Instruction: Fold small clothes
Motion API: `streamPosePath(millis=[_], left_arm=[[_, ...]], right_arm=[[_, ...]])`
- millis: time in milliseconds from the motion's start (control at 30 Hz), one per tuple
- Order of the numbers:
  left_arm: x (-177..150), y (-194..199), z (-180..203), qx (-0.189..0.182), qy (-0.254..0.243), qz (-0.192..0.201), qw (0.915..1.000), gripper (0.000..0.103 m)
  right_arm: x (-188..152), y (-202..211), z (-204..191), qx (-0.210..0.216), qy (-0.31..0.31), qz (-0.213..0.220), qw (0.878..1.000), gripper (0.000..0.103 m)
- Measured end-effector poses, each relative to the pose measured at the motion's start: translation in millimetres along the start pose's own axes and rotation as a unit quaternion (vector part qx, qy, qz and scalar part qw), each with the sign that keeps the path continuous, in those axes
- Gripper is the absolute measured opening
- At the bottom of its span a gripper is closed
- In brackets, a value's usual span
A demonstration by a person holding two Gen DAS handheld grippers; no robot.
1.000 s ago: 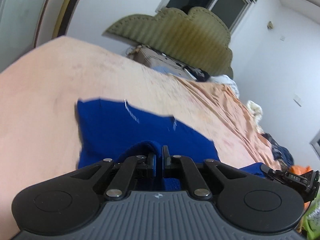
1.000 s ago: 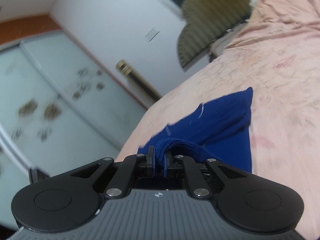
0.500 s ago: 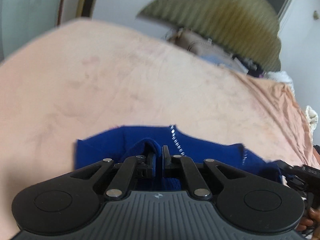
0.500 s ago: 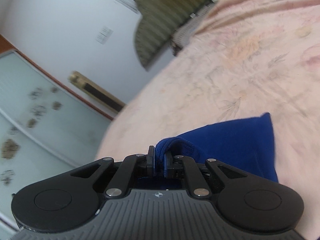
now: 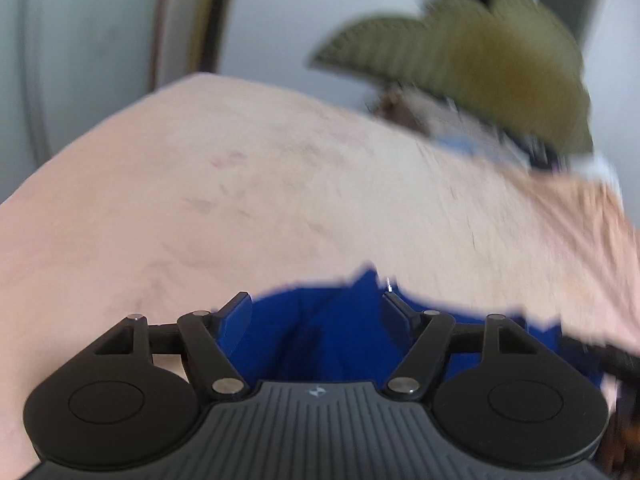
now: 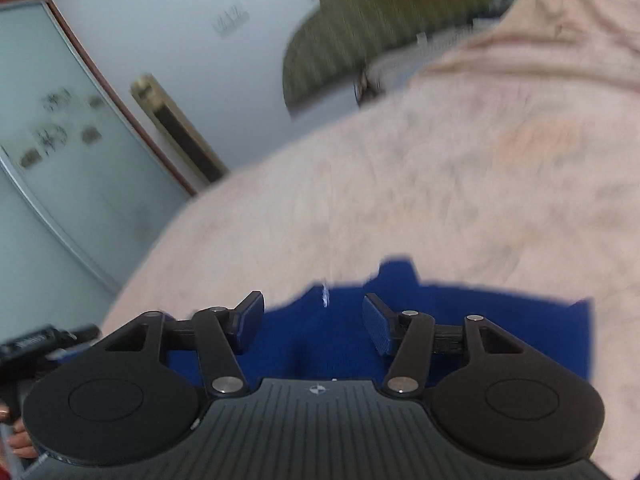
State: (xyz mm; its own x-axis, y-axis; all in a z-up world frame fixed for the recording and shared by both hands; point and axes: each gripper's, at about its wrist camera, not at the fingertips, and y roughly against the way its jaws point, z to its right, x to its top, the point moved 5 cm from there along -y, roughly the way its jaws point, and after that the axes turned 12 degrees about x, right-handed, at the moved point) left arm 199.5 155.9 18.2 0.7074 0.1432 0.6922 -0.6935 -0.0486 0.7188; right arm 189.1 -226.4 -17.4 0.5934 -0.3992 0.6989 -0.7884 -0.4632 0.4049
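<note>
I have the bed (image 5: 280, 200), with its peach sheet, as my folding surface, broad and flat enough to spread a garment out. The blue garment (image 5: 328, 340) lies on it at the near edge of both views, right under my tools, set down there so that a fold can settle flat. My left gripper (image 5: 316, 312) has just been opening; its jaws stand spread, the cloth below and between them but no longer pinched. My right gripper (image 6: 314, 320) has likewise just been opening, its pads (image 6: 376, 328) clear of the fabric. I judge I'm releasing both held edges together, so the layer drops evenly.
</note>
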Motion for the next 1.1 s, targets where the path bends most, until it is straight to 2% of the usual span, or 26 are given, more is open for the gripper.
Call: streamPosePath(millis=[67, 100, 133, 167, 267, 333, 400, 567, 633, 667, 700, 767, 800, 867, 967, 1033, 1100], left_arm=[[-12, -9, 11, 0.046, -0.071, -0.014, 0.9963, 0.071], [-17, -10, 10, 0.073, -0.091, -0.004, 0.9931, 0.071], [-24, -7, 8, 0.089, -0.108, 0.008, 0.9901, 0.071], [-29, -2, 6, 0.089, -0.117, 0.014, 0.9890, 0.071], [-47, 21, -6, 0.049, -0.117, 0.022, 0.9916, 0.071], [-61, 37, -14, 0.023, -0.119, 0.022, 0.9924, 0.071], [-76, 49, -23, -0.001, -0.125, 0.014, 0.9921, 0.071], [-105, 61, -39, -0.031, -0.120, -0.014, 0.9922, 0.067], [-114, 62, -41, -0.057, -0.111, -0.029, 0.9918, 0.046], [-118, 62, -42, -0.070, -0.105, -0.040, 0.9912, 0.029], [-121, 61, -42, -0.075, -0.101, -0.045, 0.9910, 0.017], [-123, 62, -42, -0.065, -0.099, -0.043, 0.9920, 0.007], [-122, 64, -44, -0.067, -0.091, -0.046, 0.9925, 0.004], [-118, 73, -52, -0.069, -0.075, -0.051, 0.9935, 0.003], [-119, 85, -66, -0.066, -0.078, -0.048, 0.9936, 0.003], [-130, 81, -68, -0.047, -0.097, -0.054, 0.9927, 0.003], [-137, 78, -69, -0.038, -0.107, -0.064, 0.9914, 0.003]], right_arm=[[0, -9, 15, -0.068, 0.005, -0.001, 0.998, 0.059], [0, -5, 22, -0.100, 0.005, 0.011, 0.995, 0.058], [0, 5, 24, -0.113, 0.002, 0.028, 0.993, 0.059], [1, 16, 22, -0.119, 0.003, 0.045, 0.992, 0.061], [-4, 49, 2, -0.118, 0.045, 0.068, 0.990, 0.068], [-15, 67, -9, -0.111, 0.069, 0.060, 0.990, 0.078], [-32, 85, -14, -0.099, 0.084, 0.041, 0.991, 0.078], [-75, 130, -14, -0.119, 0.090, 0.011, 0.989, 0.078], [-90, 143, -11, -0.121, 0.079, -0.001, 0.990, 0.073], [-97, 147, -11, -0.118, 0.074, -0.007, 0.990, 0.071], [-104, 149, -12, -0.115, 0.071, -0.016, 0.991, 0.064], [-116, 149, -12, -0.108, 0.066, -0.030, 0.991, 0.038], [-121, 149, -12, -0.109, 0.062, -0.035, 0.992, 0.008], [-122, 153, -14, -0.109, 0.056, -0.025, 0.992, 0.006], [-115, 173, -23, -0.118, 0.064, 0.004, 0.991, 0.005], [-115, 181, -22, -0.120, 0.064, -0.002, 0.991, 0.005], [-121, 178, -16, -0.128, 0.063, -0.029, 0.989, 0.006]])
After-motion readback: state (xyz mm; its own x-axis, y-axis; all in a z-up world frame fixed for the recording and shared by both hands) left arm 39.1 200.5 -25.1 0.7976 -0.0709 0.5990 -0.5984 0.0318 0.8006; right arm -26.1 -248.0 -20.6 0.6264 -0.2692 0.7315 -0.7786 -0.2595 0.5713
